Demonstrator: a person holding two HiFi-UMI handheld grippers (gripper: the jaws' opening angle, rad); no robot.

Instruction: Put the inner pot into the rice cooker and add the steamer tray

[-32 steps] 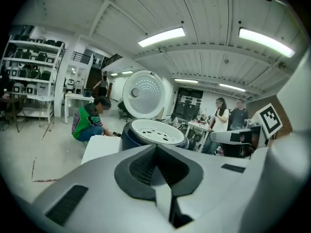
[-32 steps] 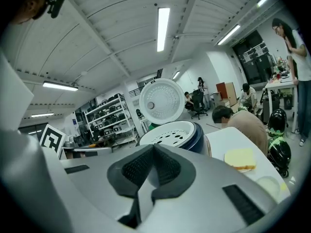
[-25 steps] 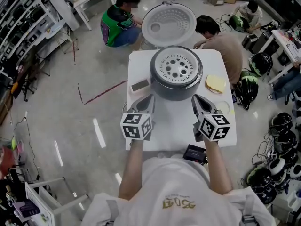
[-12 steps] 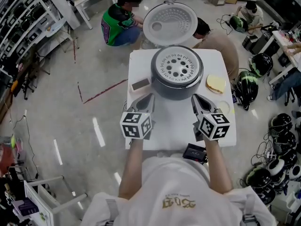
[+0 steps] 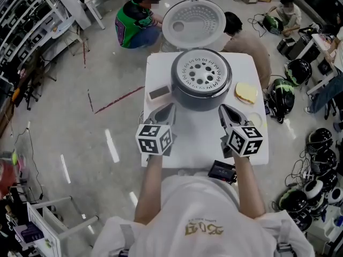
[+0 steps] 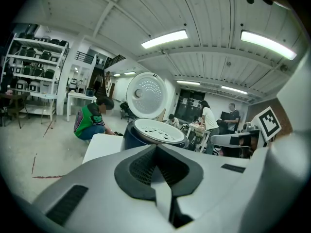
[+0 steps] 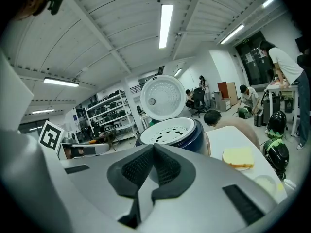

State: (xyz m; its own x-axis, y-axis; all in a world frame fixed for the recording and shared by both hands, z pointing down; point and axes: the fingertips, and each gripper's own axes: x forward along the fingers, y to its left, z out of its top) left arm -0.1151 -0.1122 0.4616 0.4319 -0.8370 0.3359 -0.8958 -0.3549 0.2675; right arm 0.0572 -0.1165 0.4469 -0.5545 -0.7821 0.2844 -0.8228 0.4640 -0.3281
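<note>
Steamer tray [image 5: 201, 73] sits in the rice cooker [image 5: 199, 104], just ahead of and between the left gripper [image 5: 166, 110] and right gripper [image 5: 224, 110]. Both grippers are closed and empty above the white table [image 5: 198, 143]. Beyond them, the cooker's lid [image 5: 193, 19] stands open.

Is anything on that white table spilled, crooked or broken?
Nothing stands out. The white perforated steamer tray sits level inside the dark round rice cooker, whose lid stands open behind it. No spill shows on the white table.
</note>
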